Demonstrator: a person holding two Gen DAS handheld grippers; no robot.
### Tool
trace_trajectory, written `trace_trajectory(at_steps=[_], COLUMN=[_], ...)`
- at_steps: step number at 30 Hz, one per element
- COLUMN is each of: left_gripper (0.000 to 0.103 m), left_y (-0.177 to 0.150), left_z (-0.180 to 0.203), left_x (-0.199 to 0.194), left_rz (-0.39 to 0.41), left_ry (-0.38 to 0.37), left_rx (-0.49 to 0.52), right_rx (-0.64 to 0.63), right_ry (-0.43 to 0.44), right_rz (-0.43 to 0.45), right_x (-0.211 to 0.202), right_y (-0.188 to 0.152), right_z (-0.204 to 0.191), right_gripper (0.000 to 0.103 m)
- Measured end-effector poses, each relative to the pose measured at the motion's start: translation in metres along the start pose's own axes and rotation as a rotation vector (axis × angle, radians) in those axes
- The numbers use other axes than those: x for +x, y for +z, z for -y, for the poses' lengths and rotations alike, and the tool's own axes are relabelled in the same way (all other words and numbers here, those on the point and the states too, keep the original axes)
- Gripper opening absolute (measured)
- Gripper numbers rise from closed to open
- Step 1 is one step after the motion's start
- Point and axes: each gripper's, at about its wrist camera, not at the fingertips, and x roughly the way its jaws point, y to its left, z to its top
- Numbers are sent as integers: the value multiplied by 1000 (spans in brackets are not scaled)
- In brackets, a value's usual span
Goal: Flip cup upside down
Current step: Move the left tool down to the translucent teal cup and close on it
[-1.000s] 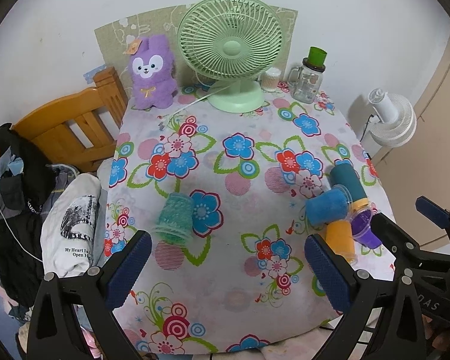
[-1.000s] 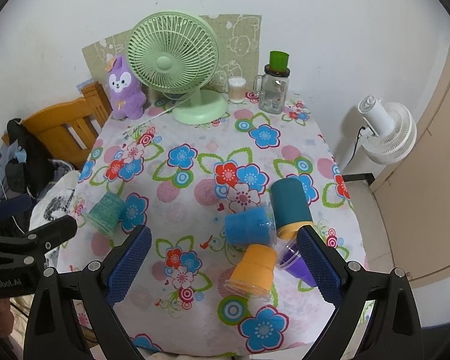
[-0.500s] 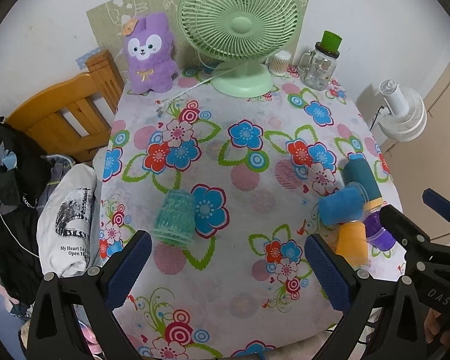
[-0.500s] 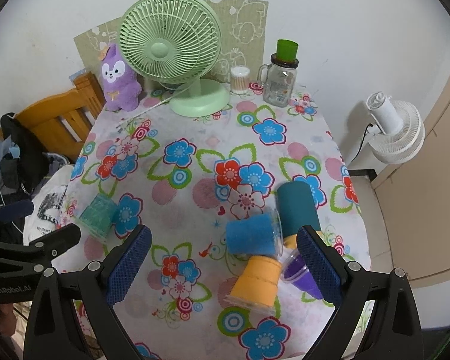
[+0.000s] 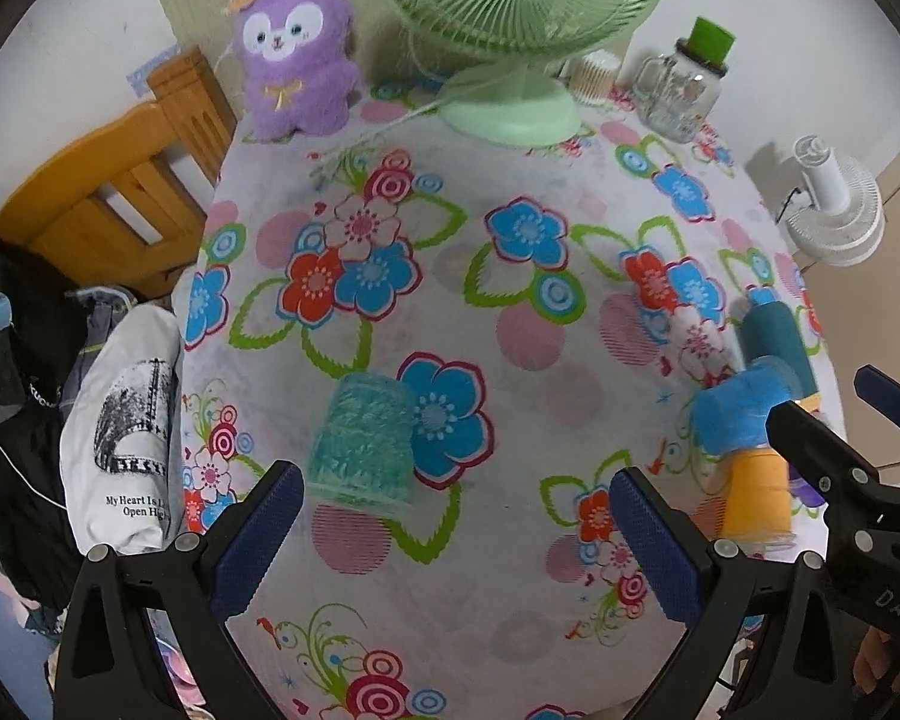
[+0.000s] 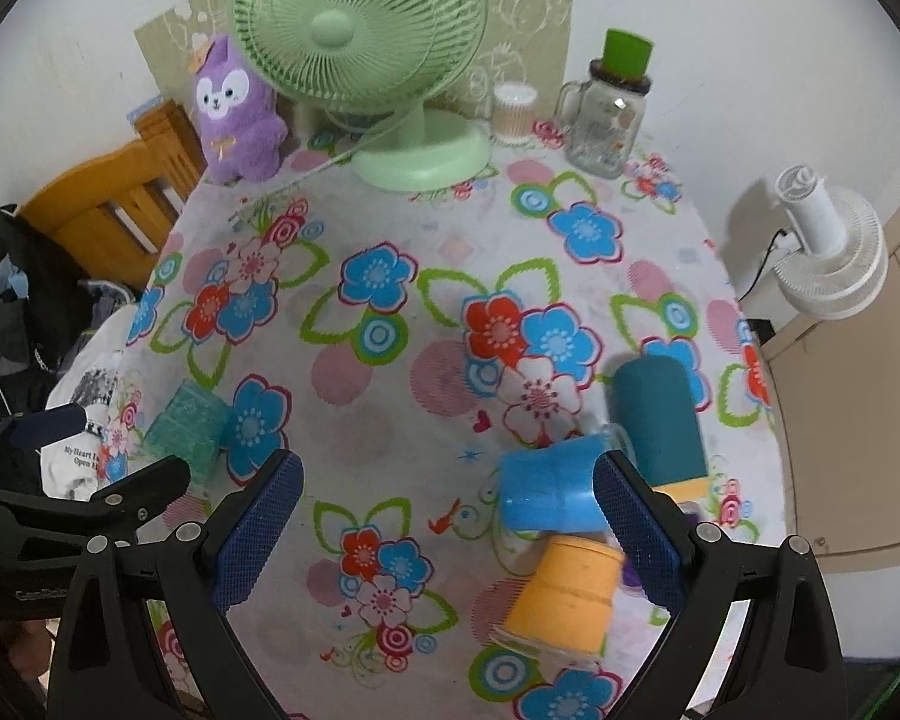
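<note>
Both sets of tongs released and empty, left gripper (image 5: 450, 546) hovering just short of the teal cup (image 5: 360, 441) lying sideways on the tablecloth (image 5: 510, 360) — best straddled squarely across its ribbed middle before clenching and upending.

I see a table covered by a white tablecloth printed with big red, blue and pink flowers (image 5: 510, 330). Along its far edge stand a purple plush rabbit (image 5: 297, 42), a pale green desk fan (image 6: 384, 60), a small jar of cotton swabs (image 6: 513, 114) and a clear glass mug-jar with a green lid (image 6: 609, 114). On the left side a teal textured plastic cup (image 5: 360, 441) lies on its side. On the right, touching one another, lie a bright blue cup (image 6: 549, 492), an orange cup (image 6: 567, 594) and a dark teal cup (image 6: 657, 426); a purple cup (image 5: 810, 489) is mostly hidden behind them.
</note>
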Motion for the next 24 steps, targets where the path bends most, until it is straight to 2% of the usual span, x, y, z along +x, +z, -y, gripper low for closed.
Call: trace_trajectory(at_steps=[21, 24], left_gripper=[102, 97], left_y=[4, 4], left_z=[-51, -52], left_x=[98, 107], left_rz=[-177, -196], left_ry=[13, -7], left_rx=[-86, -89], right_rx=[-44, -53], right_ry=[13, 11], right_rz=[-189, -202], right_x=[92, 100], right_y=[0, 0], right_z=[-39, -44], right_gripper=[99, 99])
